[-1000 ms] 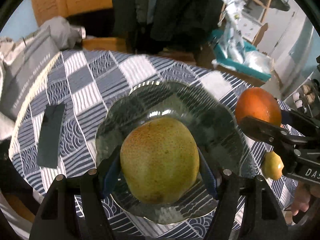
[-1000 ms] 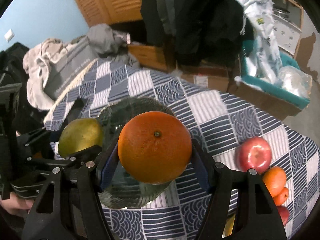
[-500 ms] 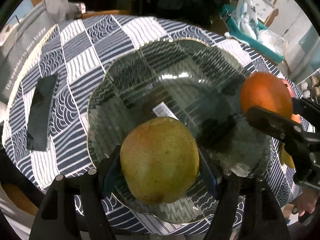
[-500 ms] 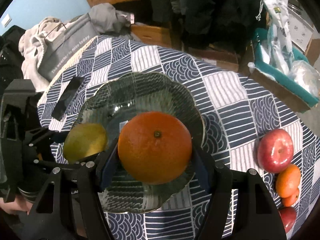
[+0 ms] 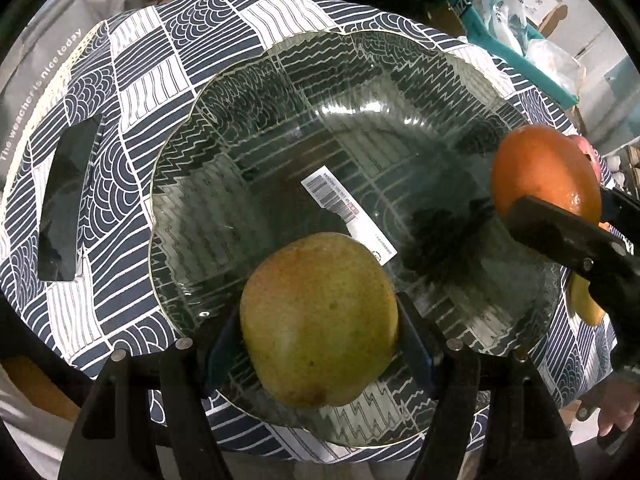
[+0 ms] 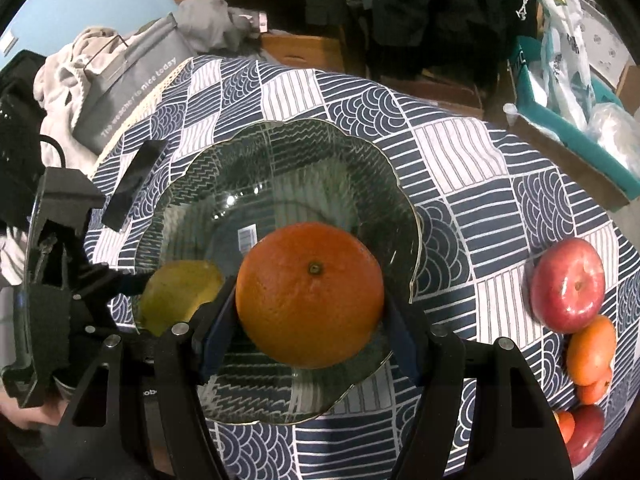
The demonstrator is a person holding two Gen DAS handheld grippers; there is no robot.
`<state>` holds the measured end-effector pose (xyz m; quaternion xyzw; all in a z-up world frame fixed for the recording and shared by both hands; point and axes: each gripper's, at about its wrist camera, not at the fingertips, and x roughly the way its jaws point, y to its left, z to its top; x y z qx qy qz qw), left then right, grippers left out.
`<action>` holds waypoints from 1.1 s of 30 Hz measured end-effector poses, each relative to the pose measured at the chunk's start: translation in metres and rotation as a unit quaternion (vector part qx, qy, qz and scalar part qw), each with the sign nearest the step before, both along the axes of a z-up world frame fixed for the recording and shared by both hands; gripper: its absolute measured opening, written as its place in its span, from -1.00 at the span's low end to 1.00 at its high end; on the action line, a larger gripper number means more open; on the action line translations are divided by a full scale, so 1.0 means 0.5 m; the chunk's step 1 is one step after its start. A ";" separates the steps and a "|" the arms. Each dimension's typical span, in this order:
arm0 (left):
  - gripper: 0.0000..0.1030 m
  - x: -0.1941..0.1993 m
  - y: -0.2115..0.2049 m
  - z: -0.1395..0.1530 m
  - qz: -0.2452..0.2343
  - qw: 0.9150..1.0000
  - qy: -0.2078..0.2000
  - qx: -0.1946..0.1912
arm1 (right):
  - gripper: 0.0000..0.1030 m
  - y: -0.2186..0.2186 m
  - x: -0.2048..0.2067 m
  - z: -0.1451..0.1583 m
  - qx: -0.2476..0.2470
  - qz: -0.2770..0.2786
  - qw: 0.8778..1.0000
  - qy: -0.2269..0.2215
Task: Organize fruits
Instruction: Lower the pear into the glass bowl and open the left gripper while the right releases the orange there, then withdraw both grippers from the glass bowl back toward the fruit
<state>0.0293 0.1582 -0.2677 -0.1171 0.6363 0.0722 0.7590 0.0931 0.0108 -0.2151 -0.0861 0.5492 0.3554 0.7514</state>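
A green-yellow pear sits between the blue pads of my left gripper, which is shut on it, over the near side of a clear glass plate. My right gripper is shut on a large orange above the same glass plate. In the left wrist view the orange hangs over the plate's right side. The pear and left gripper show at the left in the right wrist view. A barcode sticker lies under the glass.
A red apple, small oranges and more fruit lie on the patterned tablecloth at the right. A dark flat object lies left of the plate. A grey bag and clothes sit beyond the table's far-left edge.
Both grippers have come down toward the plate with their fruit still held; the plate now fills more of each view. The left gripper has tilted to point more steeply down.
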 end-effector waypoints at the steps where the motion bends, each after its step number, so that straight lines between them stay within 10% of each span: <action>1: 0.43 -0.001 0.001 0.000 0.000 1.000 0.001 -0.002 | 0.33 0.000 0.001 -0.002 0.001 -0.001 1.000 0.003; 6: 0.81 -0.002 -0.006 0.045 -0.006 0.999 -0.037 0.022 | 0.34 -0.002 0.002 -0.012 -0.002 -0.002 1.000 0.015; 18: 0.83 -0.006 -0.028 0.082 -0.025 0.998 -0.059 0.028 | 0.37 -0.018 -0.002 0.019 0.033 -0.012 0.999 0.015; 33: 0.83 -0.006 -0.082 0.203 -0.042 0.990 -0.136 0.011 | 0.37 -0.098 -0.038 0.185 0.045 -0.061 0.991 -0.114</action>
